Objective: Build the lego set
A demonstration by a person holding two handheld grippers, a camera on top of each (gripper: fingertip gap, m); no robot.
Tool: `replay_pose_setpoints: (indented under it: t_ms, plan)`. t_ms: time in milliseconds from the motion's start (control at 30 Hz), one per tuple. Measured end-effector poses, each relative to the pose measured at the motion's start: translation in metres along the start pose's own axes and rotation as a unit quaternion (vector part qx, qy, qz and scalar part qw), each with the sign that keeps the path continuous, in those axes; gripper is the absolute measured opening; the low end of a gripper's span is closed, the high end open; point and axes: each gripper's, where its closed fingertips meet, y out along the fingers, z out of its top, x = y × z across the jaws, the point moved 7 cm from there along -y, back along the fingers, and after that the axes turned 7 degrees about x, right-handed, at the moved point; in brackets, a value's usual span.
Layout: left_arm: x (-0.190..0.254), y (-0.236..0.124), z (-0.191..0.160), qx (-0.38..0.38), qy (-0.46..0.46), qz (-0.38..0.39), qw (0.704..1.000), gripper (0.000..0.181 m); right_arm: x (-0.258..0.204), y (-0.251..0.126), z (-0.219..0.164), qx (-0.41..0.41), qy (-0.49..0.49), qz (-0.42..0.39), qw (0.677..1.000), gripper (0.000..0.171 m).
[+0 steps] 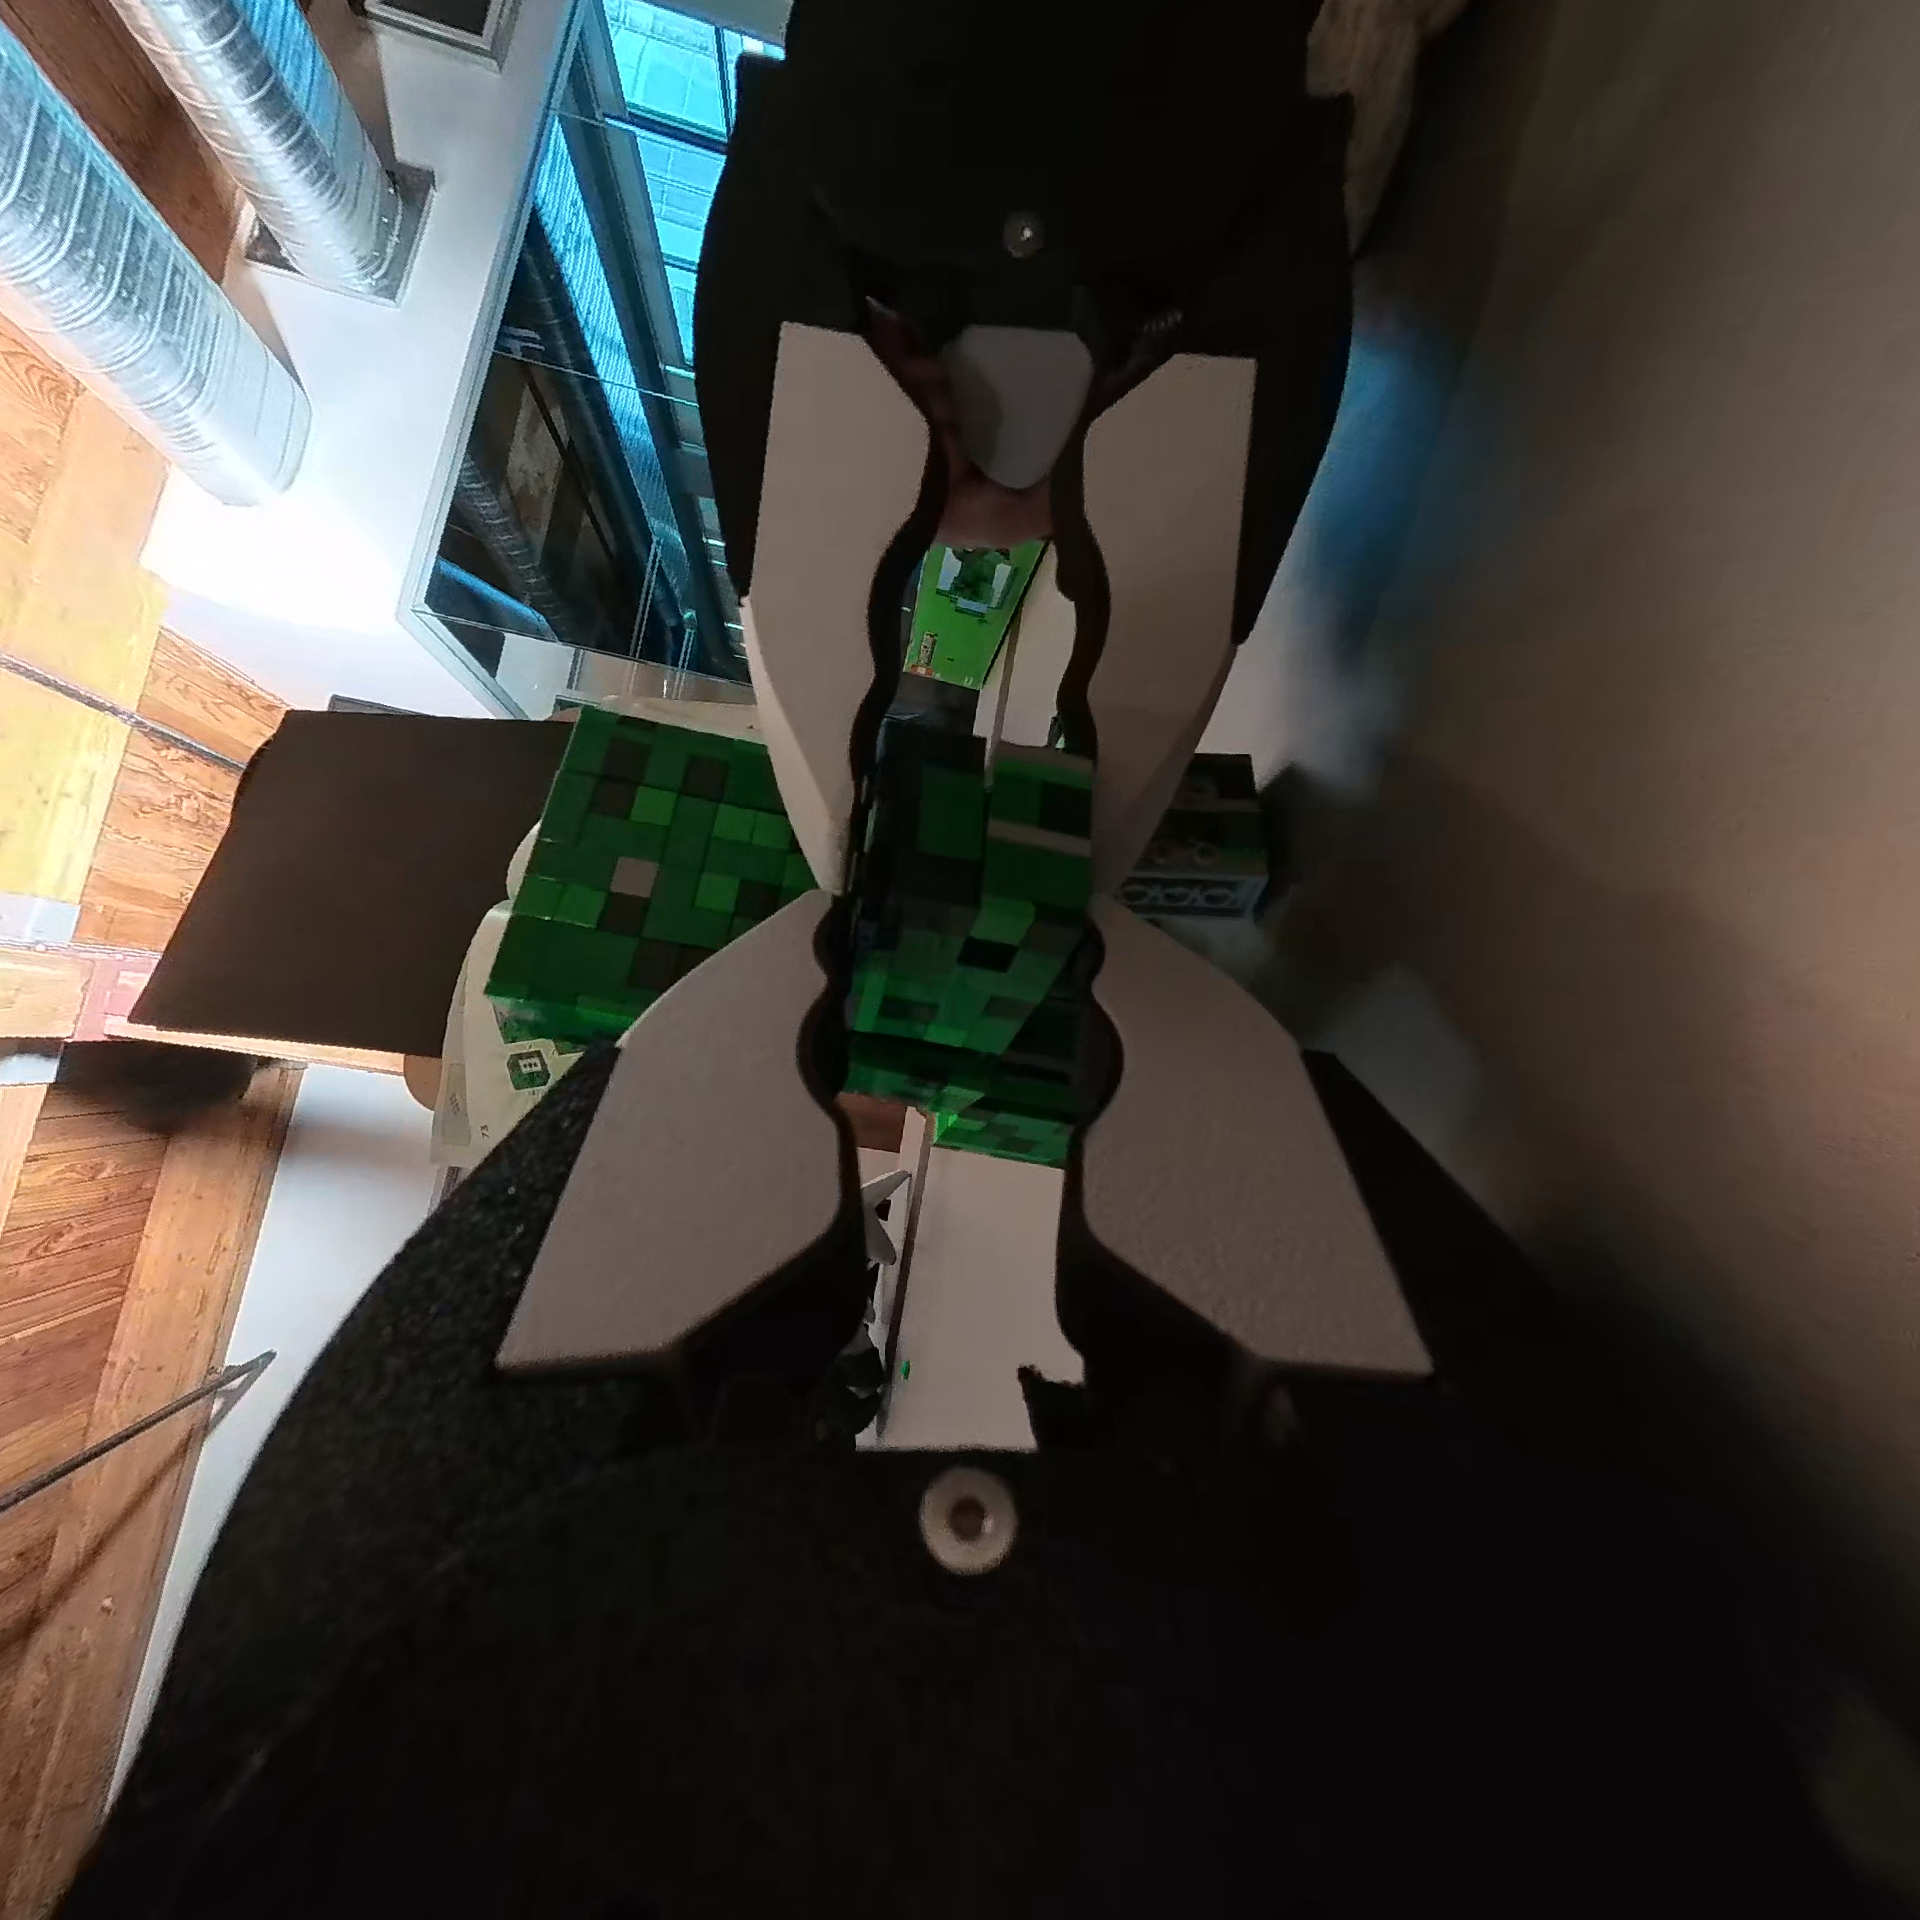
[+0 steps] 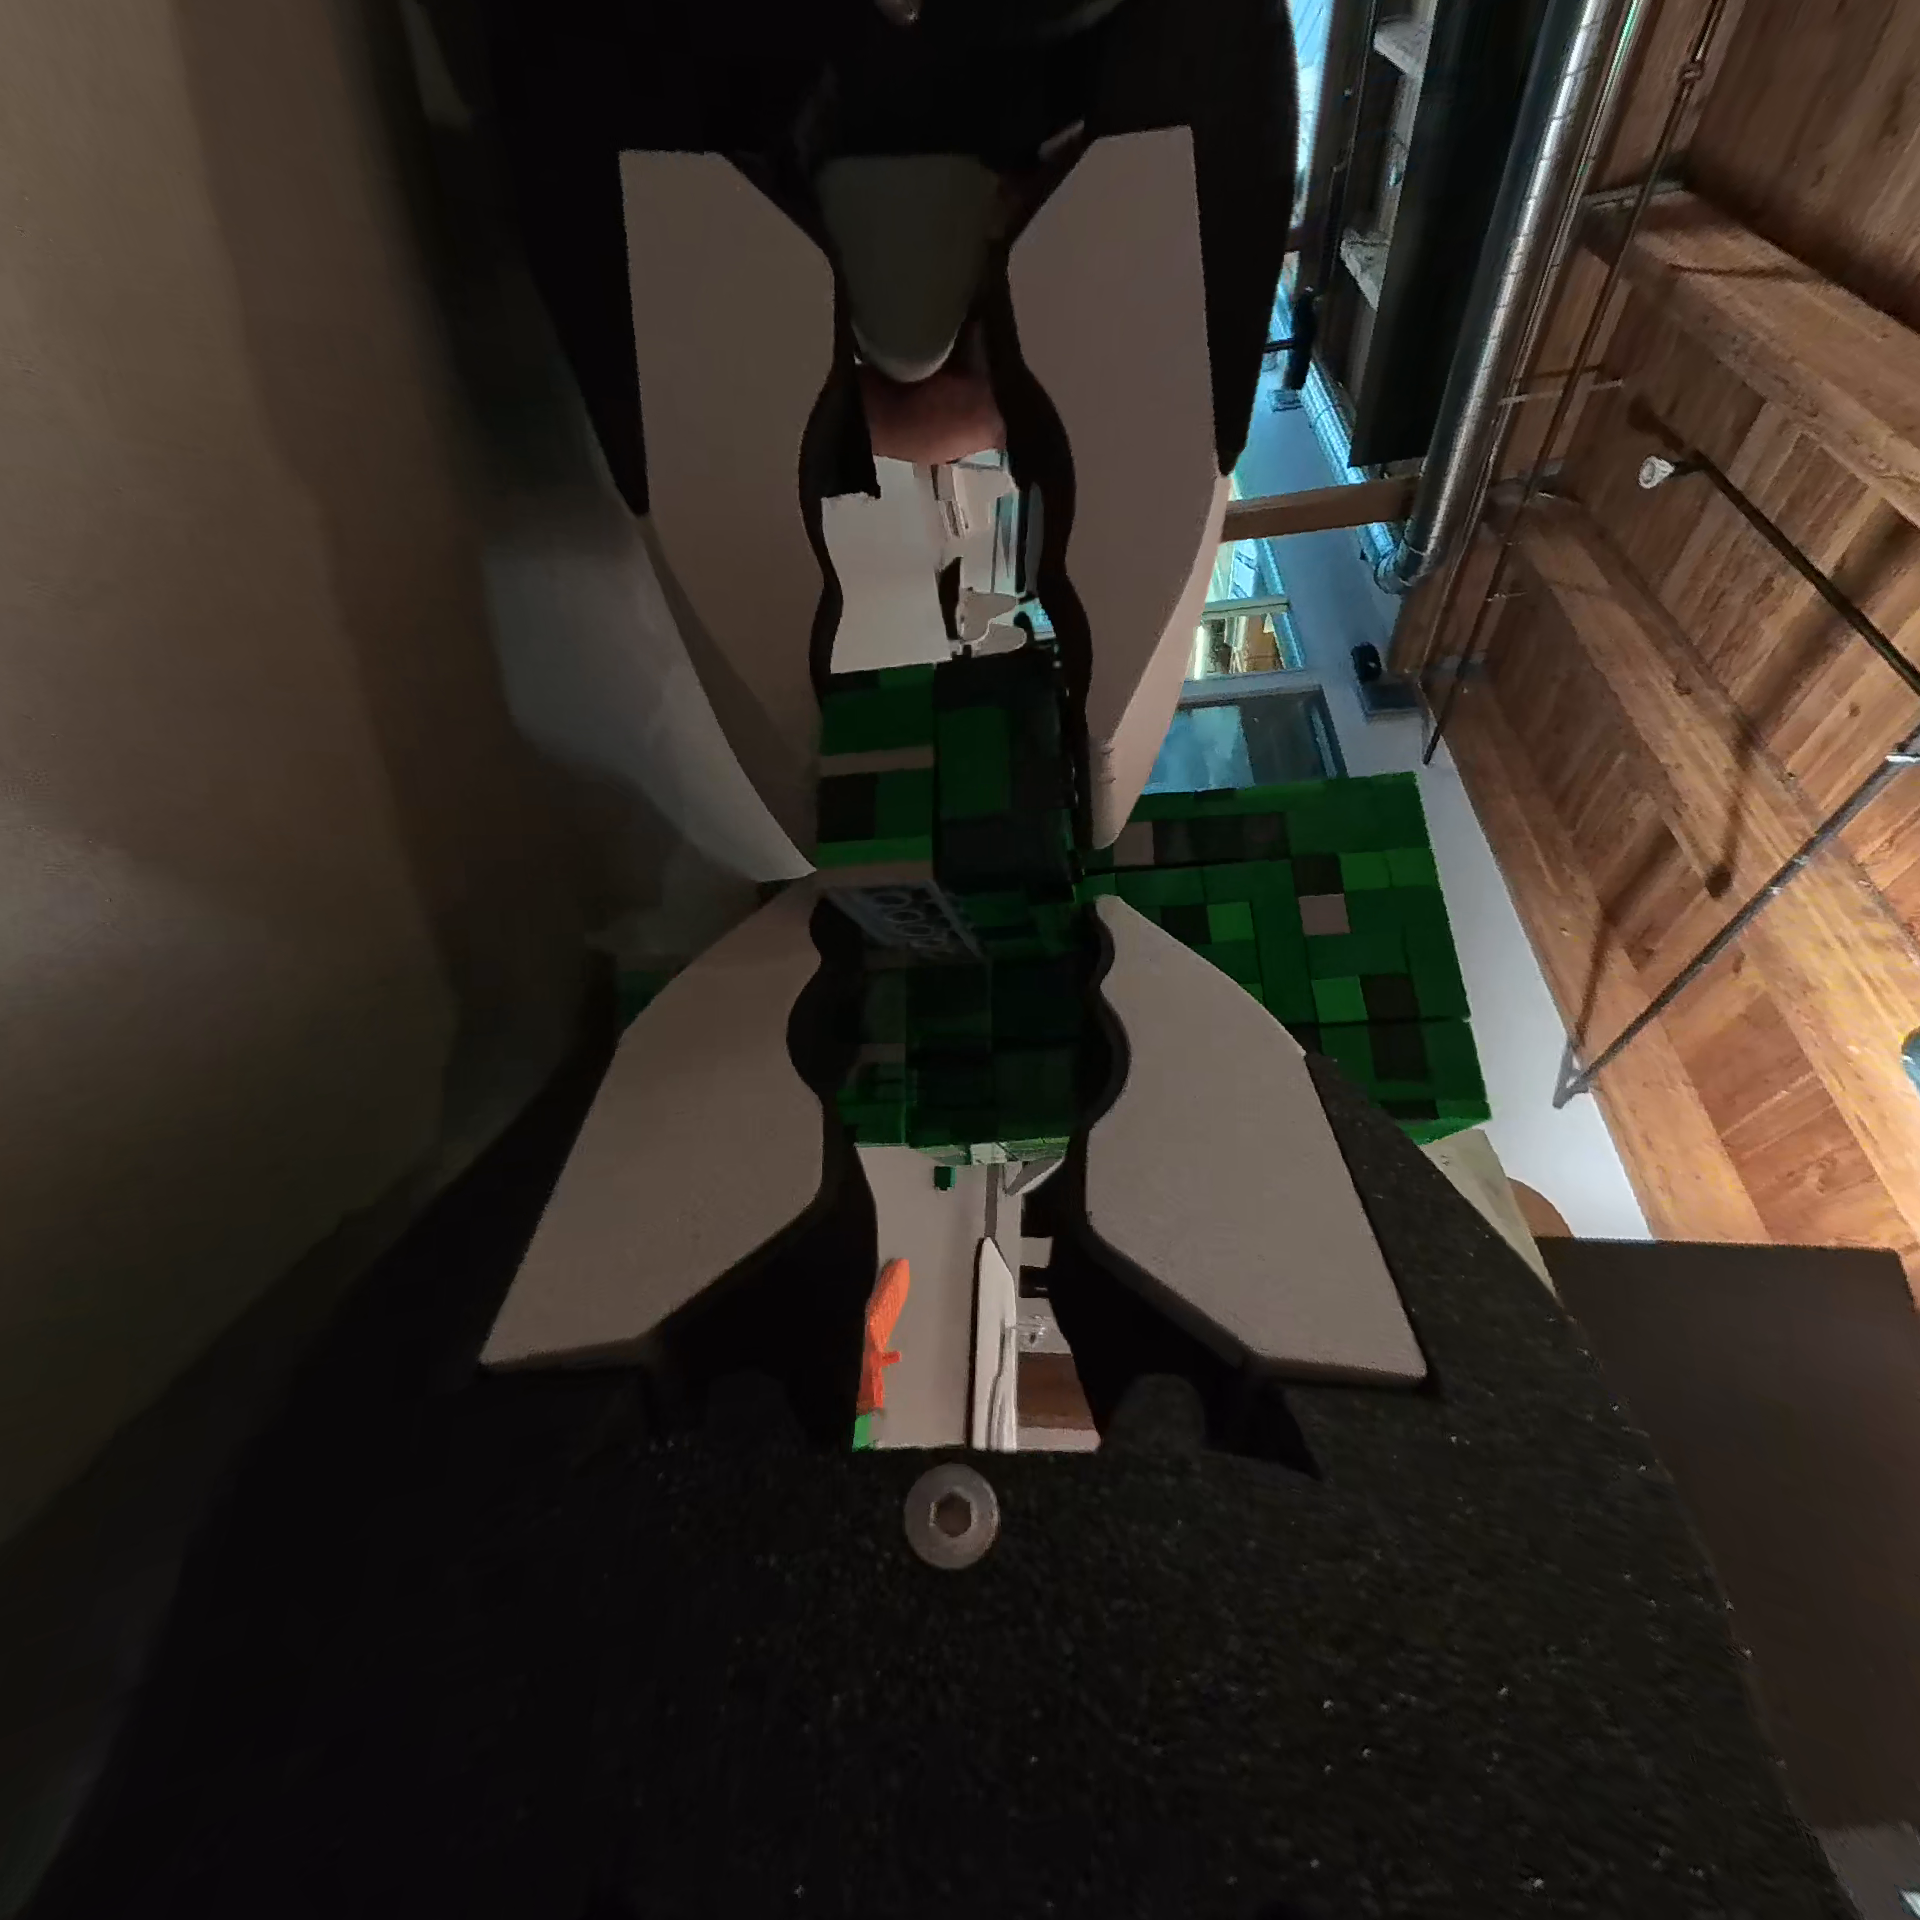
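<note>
Holding a green block (image 1: 966, 914) between both grippers, we judged it stiff and light but apt to split at its seams, best squeezed on flat sides. The left gripper (image 1: 961, 914) and right gripper (image 2: 951, 925) were each closed on it from opposite ends, held up clear of the worktop; a bigger cube (image 1: 665, 862) sat beside it.

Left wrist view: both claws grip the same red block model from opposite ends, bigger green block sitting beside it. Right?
Not quite: the block model is green with dark squares, not red, as the left wrist view shows. The rest stands: left claw and right claw grip it from opposite ends, and the bigger green block sits beside it.
</note>
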Motion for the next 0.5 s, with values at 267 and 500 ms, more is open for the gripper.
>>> replay_pose_setpoints:
  t_ms: [267, 500]
  plan:
    - [0.0009, 0.0000, 0.0001, -0.001, 0.006, 0.002, 1.000, 0.040, 0.0000, 0.0001, 0.0004, 0.005, 0.023, -0.006, 1.000, 0.041]
    - [0.0022, -0.0013, -0.0017, -0.015, 0.005, 0.008, 1.000, 0.056, -0.0030, -0.0087, 0.0002, 0.035, 0.086, 0.004, 0.996, 0.052]
